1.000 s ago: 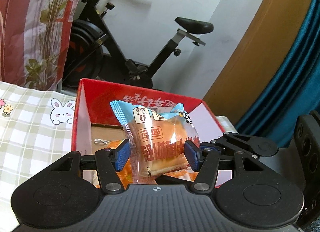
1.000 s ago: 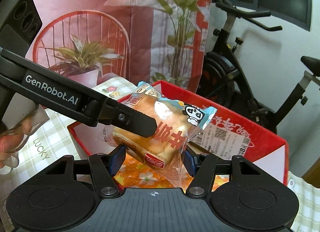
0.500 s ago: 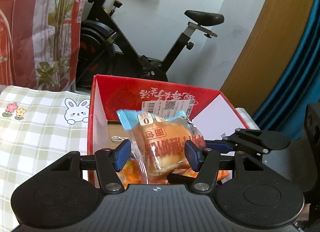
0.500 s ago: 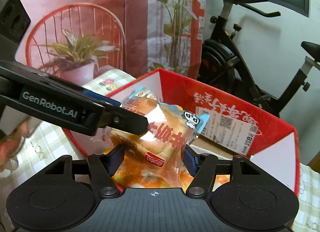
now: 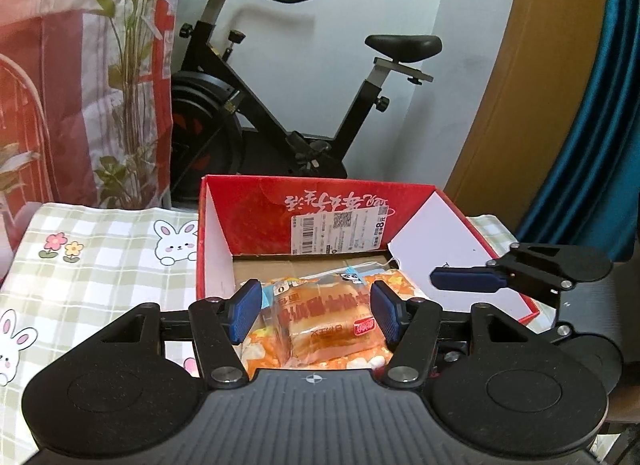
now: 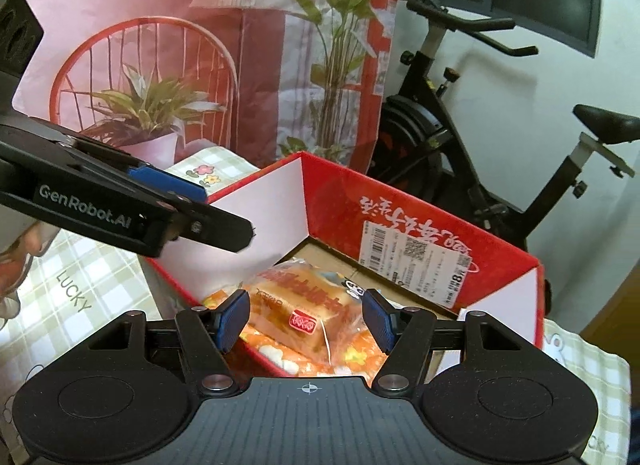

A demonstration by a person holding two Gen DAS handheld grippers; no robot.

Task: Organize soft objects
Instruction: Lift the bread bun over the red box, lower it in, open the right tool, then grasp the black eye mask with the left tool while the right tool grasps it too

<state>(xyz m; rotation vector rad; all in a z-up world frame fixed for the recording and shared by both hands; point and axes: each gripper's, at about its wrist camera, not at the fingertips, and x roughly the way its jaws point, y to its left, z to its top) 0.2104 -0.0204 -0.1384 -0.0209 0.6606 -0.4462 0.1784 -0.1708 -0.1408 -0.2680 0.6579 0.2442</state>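
A wrapped bread packet (image 5: 324, 319) lies inside the red cardboard box (image 5: 320, 205), on top of an orange flowered packet (image 5: 400, 285). It also shows in the right wrist view (image 6: 304, 313), in the box (image 6: 420, 209). My left gripper (image 5: 316, 311) is open above the box, its blue pads apart on either side of the bread, not touching it. My right gripper (image 6: 306, 319) is open too, above the bread. Each gripper shows in the other's view: the right one (image 5: 520, 277) and the left one (image 6: 132, 205).
The box stands on a table with a green checked bunny cloth (image 5: 100, 265). Behind it are a black exercise bike (image 5: 280, 105), a red printed curtain (image 6: 180, 45), a wooden door and a blue curtain (image 5: 592, 145).
Both grippers held the bread packet above the box. It went down into the box, both grippers opened and let go, and both pulled up and back.
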